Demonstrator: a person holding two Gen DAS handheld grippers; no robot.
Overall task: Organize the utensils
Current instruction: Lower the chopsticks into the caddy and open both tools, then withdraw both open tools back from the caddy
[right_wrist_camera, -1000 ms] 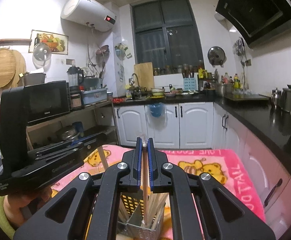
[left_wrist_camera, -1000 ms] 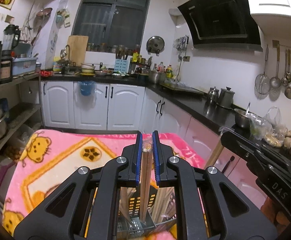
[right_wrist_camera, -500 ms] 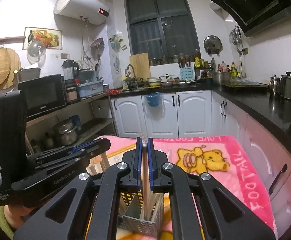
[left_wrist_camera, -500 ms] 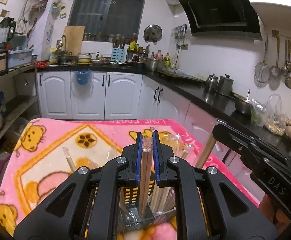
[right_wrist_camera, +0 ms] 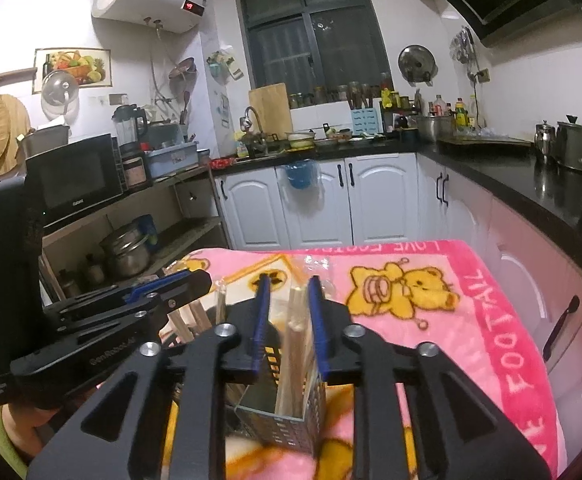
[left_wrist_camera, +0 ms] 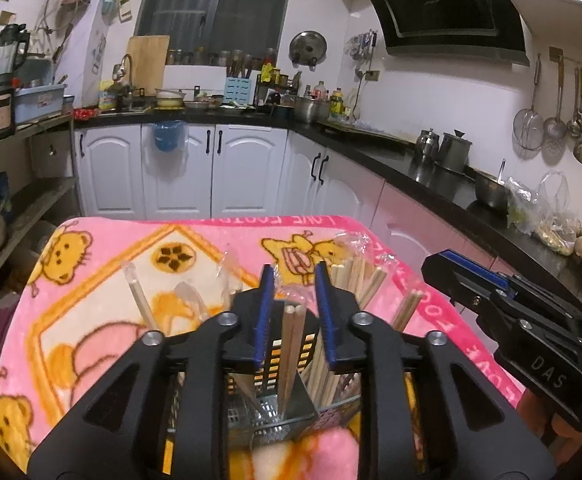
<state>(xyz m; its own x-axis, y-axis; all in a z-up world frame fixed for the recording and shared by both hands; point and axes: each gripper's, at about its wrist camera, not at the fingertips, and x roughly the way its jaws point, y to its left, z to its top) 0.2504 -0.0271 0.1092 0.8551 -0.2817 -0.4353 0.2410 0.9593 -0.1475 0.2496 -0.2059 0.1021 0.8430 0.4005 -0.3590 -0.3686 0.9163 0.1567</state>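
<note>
Chopsticks (left_wrist_camera: 291,344) stood upright in the metal utensil basket (left_wrist_camera: 287,416) on the pink blanket-covered surface (left_wrist_camera: 103,292), more bundles leaning in the basket's far compartments. Directly above the basket, the left hand-held gripper (left_wrist_camera: 294,300) had just been opening; its jaws stood apart, one pair between them untouched. The right hand-held gripper (right_wrist_camera: 289,312) had likewise just spread, a wrapped pair (right_wrist_camera: 295,344) loose between its jaws. Beyond the basket, the blanket lay open to its far edge.
</note>
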